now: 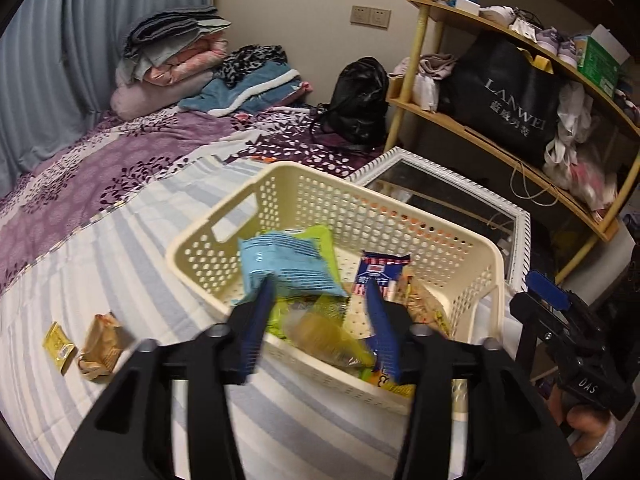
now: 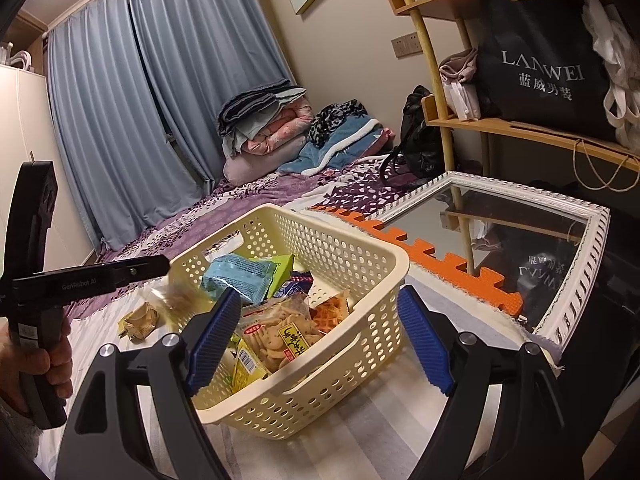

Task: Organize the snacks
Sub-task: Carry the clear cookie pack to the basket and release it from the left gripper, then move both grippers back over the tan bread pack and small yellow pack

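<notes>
Two grippers in view, both with blue-padded fingers spread apart and nothing between them. Left gripper hangs over the near rim of the cream perforated basket, its pads blurred, one finger in front of the light blue snack packet, the other in front of a red-white-blue packet. Right gripper is spread wider, straddling the basket's near corner; one finger over the inside, the other outside its right wall.

Basket sits on the striped sheet of the bed, near the bed's right edge. Inside: blue packet on top of a green one, a clear bag of biscuits, an orange snack bag.

Outside, left of the basket on the sheet: a crumpled tan wrapper and a small yellow packet, just beside each other.

Beyond the right bed edge: white-framed mirror, orange foam mat, wooden shelf with a black bag.
</notes>
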